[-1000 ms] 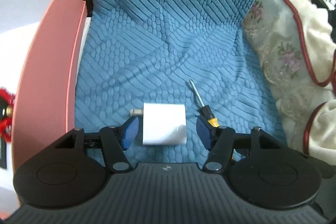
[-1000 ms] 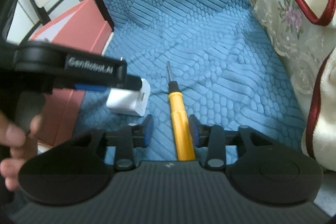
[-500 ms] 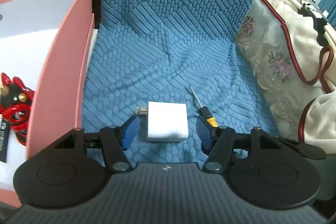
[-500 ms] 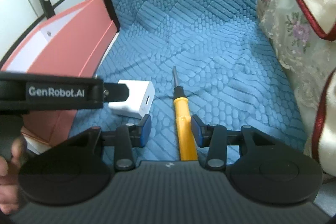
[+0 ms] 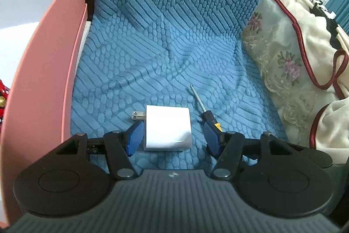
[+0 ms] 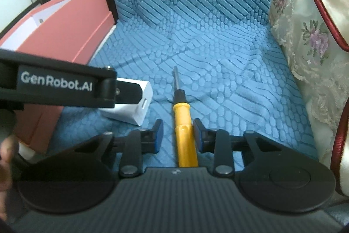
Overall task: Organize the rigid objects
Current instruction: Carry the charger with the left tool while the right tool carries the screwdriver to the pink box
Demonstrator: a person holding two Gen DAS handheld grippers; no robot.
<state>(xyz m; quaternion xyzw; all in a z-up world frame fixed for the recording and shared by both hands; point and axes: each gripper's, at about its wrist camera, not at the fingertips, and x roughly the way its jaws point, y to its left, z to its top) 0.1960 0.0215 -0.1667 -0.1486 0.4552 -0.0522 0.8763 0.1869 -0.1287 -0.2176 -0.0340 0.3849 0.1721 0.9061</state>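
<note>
1. Blue textured seat cushion (image 5: 165, 71) carries a white square plug adapter (image 5: 167, 127) and a yellow-handled screwdriver (image 6: 184, 134).
2. Left gripper (image 5: 173, 139) spread wide, straddling the adapter without contact.
3. Right gripper (image 6: 178, 138) parted narrowly around the screwdriver handle, unclamped.

Left hand-held gripper (image 5: 173, 137): ribbed dark-grey body, small pale logo at centre front. Two black rounded housings with circular recesses. Black linkage arms on silver pivot screws. Blue pads (image 5: 135, 138) on fingers. Right hand-held gripper (image 6: 178, 138): same build, blue pads (image 6: 158, 137). In right wrist view, the left unit's black side bar reads "GenRobot.AI" in white. Bare-skinned hand (image 6: 5, 158) at left edge, blurred.
</note>
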